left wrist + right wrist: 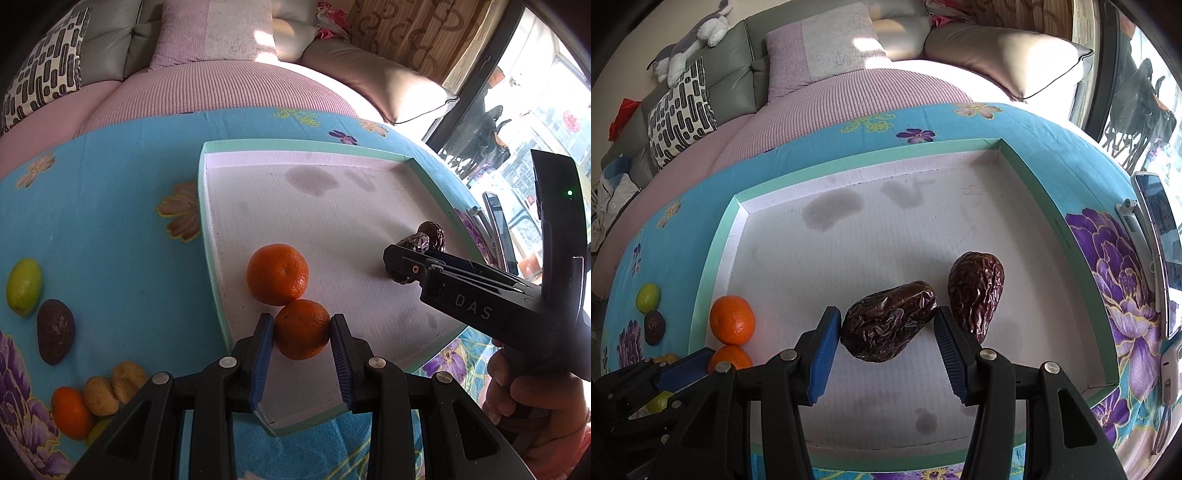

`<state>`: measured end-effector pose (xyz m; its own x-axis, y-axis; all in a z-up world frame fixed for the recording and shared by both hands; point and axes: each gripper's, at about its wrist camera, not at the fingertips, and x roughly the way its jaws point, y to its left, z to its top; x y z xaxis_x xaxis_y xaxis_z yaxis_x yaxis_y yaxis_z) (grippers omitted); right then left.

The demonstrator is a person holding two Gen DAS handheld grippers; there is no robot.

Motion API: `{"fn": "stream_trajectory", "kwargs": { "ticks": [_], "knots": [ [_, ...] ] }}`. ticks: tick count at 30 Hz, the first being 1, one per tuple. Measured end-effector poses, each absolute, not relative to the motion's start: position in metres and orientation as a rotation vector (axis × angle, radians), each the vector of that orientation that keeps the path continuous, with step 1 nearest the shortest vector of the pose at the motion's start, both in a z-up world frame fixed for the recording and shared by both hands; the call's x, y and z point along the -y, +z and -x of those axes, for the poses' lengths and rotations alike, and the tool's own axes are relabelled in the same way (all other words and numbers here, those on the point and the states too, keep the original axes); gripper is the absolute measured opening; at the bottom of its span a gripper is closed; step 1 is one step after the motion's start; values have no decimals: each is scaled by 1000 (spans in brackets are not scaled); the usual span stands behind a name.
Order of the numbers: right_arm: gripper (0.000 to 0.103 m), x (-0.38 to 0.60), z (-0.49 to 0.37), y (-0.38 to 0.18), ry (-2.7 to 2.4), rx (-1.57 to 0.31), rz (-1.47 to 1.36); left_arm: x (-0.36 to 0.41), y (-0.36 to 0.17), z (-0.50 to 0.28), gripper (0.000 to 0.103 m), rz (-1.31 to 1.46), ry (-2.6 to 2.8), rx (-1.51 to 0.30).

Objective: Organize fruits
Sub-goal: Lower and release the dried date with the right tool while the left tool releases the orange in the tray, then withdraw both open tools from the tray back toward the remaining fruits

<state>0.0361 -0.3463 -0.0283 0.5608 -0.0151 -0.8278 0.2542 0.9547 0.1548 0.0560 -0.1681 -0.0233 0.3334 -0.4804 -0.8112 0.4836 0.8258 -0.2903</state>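
Right now the left tool (pixel 302 328) squeezes a small orange (pixel 302 329) between its two blue pads (pixel 263 360). Both pads press on the orange's sides. This orange sits at the near left part of the white tray (pixel 332 221), and it touches a second orange (pixel 277 274) just behind it.

Over on the right side of the tray, the right tool (pixel 888 325) has a wrinkly brown date (pixel 888 325) between its blue pads (pixel 823 354). The left pad touches the date. The right pad is at the date's tip, but I cannot tell if it is really pinching. So I cannot say if this tool is clenched or loose. Another date (pixel 977 291) lies just behind and to the right, very near the first one.

More fruit waits on the blue flowery cloth (pixel 110 206) that covers the table, left of the tray. A green fruit (pixel 23 286) lies beside a dark date (pixel 56 331). Nearer to us are two tan pieces (pixel 114 391) and one more orange (pixel 70 411).

A hand (pixel 532 402) holds the right tool's handle. A phone (pixel 1156 251) lies at the right side of the table.
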Motion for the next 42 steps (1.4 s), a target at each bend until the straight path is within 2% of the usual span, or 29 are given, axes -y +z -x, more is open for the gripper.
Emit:
{"fn": "stream_trajectory", "kwargs": {
  "ticks": [16,25,42],
  "knots": [
    [54,347,-35,-22,-172,-952,-263,165,-13,-57,35,-15,-623,-1057],
    [54,347,-27,-2,-178,-885,-260,154,13,-55,35,19,-628,-980],
    [54,332,-32,-1,-142,-888,-230,59,0,-95,35,139,-284,-959]
  ]
}}
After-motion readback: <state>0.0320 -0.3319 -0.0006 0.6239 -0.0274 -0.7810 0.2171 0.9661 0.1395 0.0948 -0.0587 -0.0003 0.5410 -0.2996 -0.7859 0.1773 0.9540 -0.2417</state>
